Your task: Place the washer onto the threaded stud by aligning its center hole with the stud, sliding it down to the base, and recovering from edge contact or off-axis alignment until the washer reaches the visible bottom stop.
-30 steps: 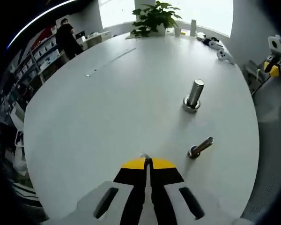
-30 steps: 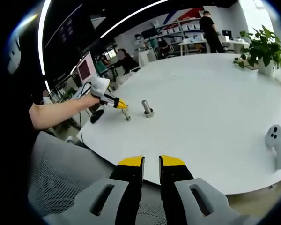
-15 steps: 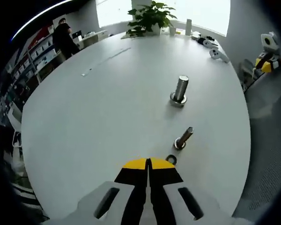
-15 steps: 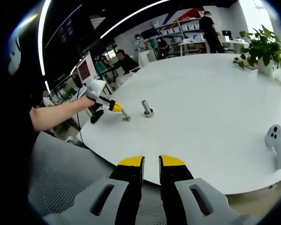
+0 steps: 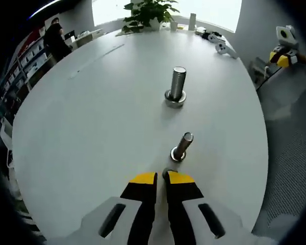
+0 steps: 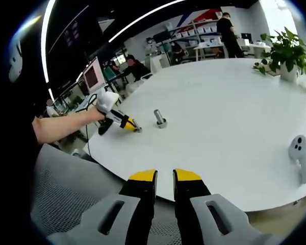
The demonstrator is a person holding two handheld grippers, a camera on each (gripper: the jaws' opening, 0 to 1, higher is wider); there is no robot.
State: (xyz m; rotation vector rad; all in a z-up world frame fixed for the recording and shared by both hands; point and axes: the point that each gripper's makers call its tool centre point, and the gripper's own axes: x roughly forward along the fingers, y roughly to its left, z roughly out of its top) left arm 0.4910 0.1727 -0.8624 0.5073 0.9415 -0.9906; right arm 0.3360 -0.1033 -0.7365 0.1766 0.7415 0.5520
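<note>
Washer [image 5: 169, 174], perhaps, on white office table [image 5: 92, 112]

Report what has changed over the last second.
The left hand-held gripper has drawn back from the thin stud and dipped toward the table. Its jaws, shut before, now stand slightly parted with the washer at their tips, grip uncertain. The washer is not on the stud. The thick stud and the right hand-held gripper, open off the table edge, stayed put.
</note>
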